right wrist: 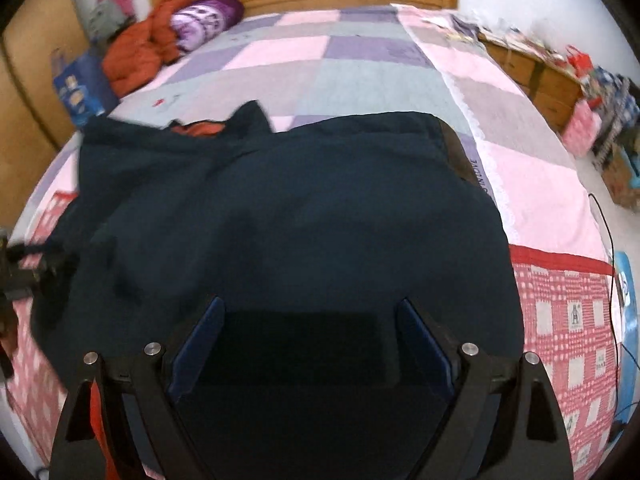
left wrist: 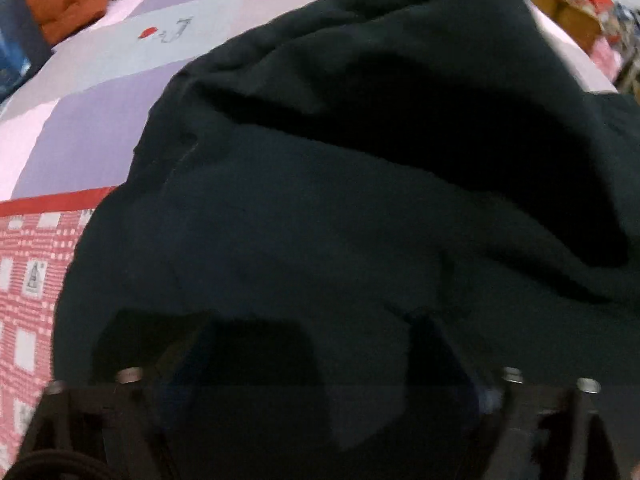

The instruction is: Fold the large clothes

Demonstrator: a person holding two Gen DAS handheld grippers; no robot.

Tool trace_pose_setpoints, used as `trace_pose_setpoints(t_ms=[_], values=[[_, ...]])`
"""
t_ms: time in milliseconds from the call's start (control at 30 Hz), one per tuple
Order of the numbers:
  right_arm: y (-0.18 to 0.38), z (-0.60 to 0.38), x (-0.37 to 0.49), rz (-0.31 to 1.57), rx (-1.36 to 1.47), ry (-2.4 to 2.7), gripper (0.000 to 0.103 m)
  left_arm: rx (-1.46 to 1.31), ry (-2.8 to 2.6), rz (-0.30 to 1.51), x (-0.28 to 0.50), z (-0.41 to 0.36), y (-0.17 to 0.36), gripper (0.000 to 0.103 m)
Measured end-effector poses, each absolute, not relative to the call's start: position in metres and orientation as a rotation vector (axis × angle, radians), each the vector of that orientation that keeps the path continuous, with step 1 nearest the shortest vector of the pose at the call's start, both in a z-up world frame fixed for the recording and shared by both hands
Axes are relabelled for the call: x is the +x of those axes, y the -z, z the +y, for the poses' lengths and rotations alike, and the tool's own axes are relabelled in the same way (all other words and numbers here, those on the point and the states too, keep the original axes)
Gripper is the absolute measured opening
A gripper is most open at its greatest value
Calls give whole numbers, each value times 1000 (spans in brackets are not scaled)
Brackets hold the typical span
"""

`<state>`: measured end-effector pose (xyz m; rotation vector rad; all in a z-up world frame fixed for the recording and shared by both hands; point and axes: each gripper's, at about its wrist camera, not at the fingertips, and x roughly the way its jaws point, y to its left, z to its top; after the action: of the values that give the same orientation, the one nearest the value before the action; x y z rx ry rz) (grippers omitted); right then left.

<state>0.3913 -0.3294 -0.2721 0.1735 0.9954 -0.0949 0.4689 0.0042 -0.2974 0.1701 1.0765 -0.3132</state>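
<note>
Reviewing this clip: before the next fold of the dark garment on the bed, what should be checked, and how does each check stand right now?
1. Right gripper open: ok, jaws spread wide over the cloth.
2. Left gripper open or shut: cannot tell, its fingers are dark and blurred against the fabric.
3. Dark garment fully on the patchwork bedspread: ok, though its near hem is hidden under the grippers.
4. Garment lying flat: not ok, the left side is rumpled and a deep crease shows in the left wrist view.
5. Orange lining tucked in: not ok, it shows at the far edge.
6. Either gripper holding cloth: cannot tell.
</note>
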Motion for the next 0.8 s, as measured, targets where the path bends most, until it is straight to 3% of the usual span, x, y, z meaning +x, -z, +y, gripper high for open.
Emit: trace_pose_setpoints(t_ms=[167, 267, 367, 433, 500, 600, 700, 800], values=[[281, -347, 443, 984, 182, 134, 93, 149, 292, 995, 464, 10, 304, 103], [293, -358, 486, 1026, 128, 157, 102, 145, 266, 969, 470, 13, 306, 103], [296, -384, 515, 1040, 128, 298, 101, 52, 177, 998, 488, 24, 300, 102], [283, -390, 511, 991, 202, 366, 95, 41, 171, 982, 489, 25, 290, 98], [262, -374, 490, 883, 253, 250, 94, 100, 235, 908, 476, 13, 274, 98], [245, -309, 435, 766, 101, 21, 94, 180, 288, 865, 457, -1, 271, 98], [267, -251, 409, 819, -30, -151, 94, 171, 223, 834, 453, 11, 271, 98], [299, -223, 437, 905, -135, -121, 95, 116, 118, 811, 454, 40, 271, 98]])
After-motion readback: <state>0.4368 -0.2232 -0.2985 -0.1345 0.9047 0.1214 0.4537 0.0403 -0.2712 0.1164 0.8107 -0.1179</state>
